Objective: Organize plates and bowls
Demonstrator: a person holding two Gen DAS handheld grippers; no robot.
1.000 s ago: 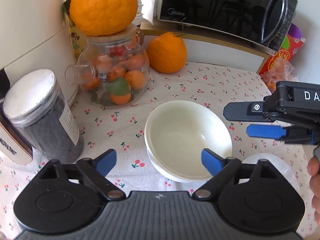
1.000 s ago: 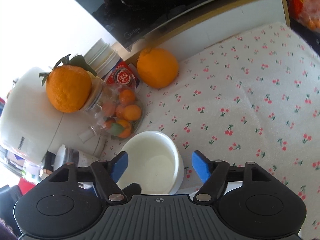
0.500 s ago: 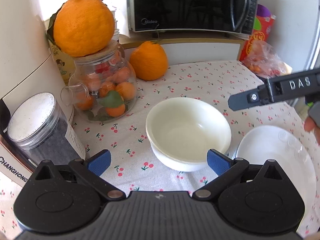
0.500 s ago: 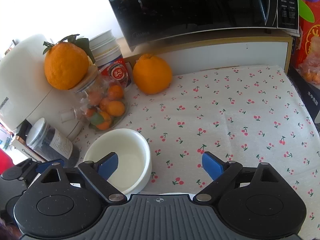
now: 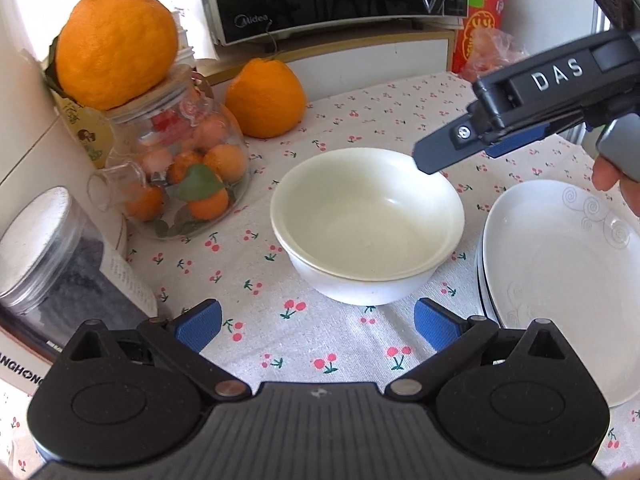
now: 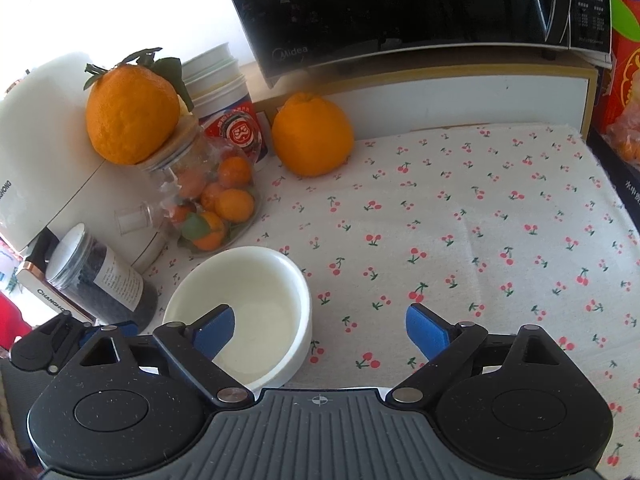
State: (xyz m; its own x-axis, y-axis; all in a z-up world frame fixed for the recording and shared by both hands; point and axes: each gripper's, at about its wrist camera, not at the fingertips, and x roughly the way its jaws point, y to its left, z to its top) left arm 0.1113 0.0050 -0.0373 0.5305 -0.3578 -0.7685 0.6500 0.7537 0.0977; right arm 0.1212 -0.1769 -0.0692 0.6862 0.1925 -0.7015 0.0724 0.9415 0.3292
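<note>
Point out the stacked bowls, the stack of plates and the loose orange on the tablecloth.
stacked bowls point(image 5: 368, 216), left wrist view, inner floor of the top bowl.
stack of plates point(image 5: 560, 280), left wrist view, bare centre of the top plate.
loose orange point(image 6: 313, 140), right wrist view, middle of its peel.

Each black claw point(image 5: 316, 322) has blue pads point(image 5: 199, 325); the right claw point(image 6: 320, 330), lettered "DAS", has perhaps a grey handle.

bowls point(image 5: 367, 232): two white, nested, upright, on cloth | plates point(image 5: 560, 276): white stack, just right of bowls
</note>
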